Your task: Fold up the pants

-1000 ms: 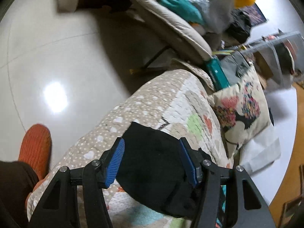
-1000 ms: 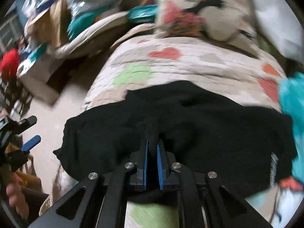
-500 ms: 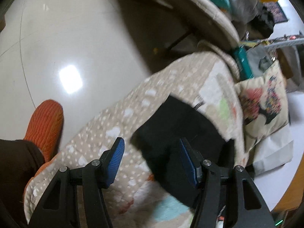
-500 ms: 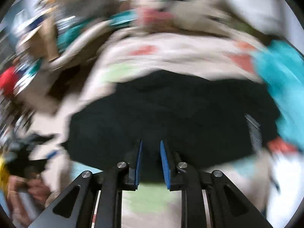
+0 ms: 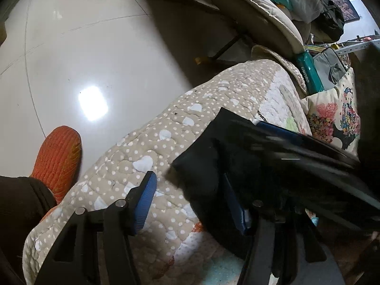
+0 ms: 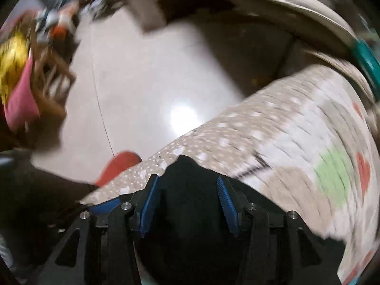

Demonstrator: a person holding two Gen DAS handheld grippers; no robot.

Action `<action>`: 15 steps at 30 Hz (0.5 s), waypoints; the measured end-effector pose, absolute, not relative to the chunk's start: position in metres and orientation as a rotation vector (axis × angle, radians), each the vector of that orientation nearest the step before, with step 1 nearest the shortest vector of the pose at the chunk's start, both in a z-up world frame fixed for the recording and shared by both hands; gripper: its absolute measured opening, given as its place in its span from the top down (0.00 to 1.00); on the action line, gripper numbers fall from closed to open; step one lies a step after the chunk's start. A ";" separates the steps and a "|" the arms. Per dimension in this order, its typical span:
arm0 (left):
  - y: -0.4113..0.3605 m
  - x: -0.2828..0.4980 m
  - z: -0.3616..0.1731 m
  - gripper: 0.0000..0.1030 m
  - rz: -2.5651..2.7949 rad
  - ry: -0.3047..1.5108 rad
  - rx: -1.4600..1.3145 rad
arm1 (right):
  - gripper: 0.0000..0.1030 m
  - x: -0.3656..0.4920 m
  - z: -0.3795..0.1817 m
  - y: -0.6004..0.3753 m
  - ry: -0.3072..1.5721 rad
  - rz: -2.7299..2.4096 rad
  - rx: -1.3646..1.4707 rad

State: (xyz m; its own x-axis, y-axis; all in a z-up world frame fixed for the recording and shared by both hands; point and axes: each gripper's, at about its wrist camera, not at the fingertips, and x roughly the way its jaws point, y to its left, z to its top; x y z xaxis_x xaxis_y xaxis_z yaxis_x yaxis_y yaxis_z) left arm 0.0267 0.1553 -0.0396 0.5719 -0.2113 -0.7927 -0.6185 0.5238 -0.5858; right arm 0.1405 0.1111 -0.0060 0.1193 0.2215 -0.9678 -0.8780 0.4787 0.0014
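Note:
The black pants (image 5: 204, 163) lie folded on a quilted patchwork cover (image 5: 166, 133) with white dots and hearts. My left gripper (image 5: 190, 204) is open, its blue pads either side of the pants' near left corner. The right gripper's black body (image 5: 308, 156) crosses over the pants in the left wrist view. In the right wrist view my right gripper (image 6: 187, 204) is open above the pants (image 6: 187, 173), with their pointed corner between the pads. That view is motion-blurred.
A flowered cushion (image 5: 337, 116) lies at the far right of the cover. A padded lounge chair (image 5: 258, 11) piled with items stands beyond it. Glossy tile floor (image 5: 95, 54) lies left, with the person's orange slipper (image 5: 57, 156) beside the cover.
My right gripper let go of the pants, opened wide and swung left toward their corner. My left gripper stayed open and shifted back over that corner.

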 end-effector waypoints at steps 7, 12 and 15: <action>0.155 0.033 -0.032 0.88 0.167 0.957 -1.088 | 0.83 0.151 -0.005 0.108 1.168 0.861 -0.684; 0.134 0.034 -0.005 0.88 0.098 0.905 -1.018 | 0.83 0.150 0.033 0.073 1.071 0.847 -0.581; 0.121 0.030 0.019 0.88 0.041 0.859 -0.962 | 0.83 0.145 0.052 0.050 1.033 0.837 -0.520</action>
